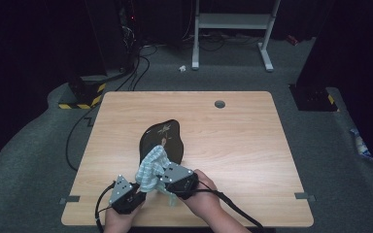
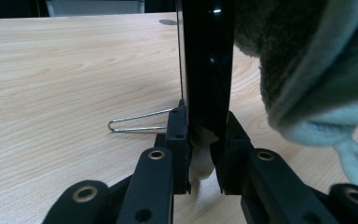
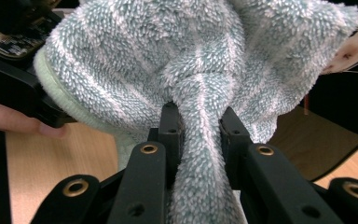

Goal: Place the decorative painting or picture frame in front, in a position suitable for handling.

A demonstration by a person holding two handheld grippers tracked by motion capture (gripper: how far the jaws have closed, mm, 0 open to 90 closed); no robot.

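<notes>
A glossy black plate (image 1: 162,136) with a pale flower pattern sits at the table's middle. My left gripper (image 1: 138,189) is shut on its near rim. In the left gripper view the plate (image 2: 205,70) stands edge-on between the jaws of the left gripper (image 2: 205,140). A teal and white fluffy towel (image 1: 150,170) lies bunched over the plate's near part, with my right gripper (image 1: 165,174) shut on it. In the right gripper view a twist of the towel (image 3: 191,60) is pinched in the right gripper (image 3: 200,126), and the plate (image 3: 349,46) shows behind it.
A thin wire loop (image 2: 140,122) lies on the wooden table (image 1: 233,145) just left of the plate. A round cable hole (image 1: 219,104) sits near the far edge. A white frame (image 1: 233,29) and cables (image 1: 136,73) are on the floor beyond the table.
</notes>
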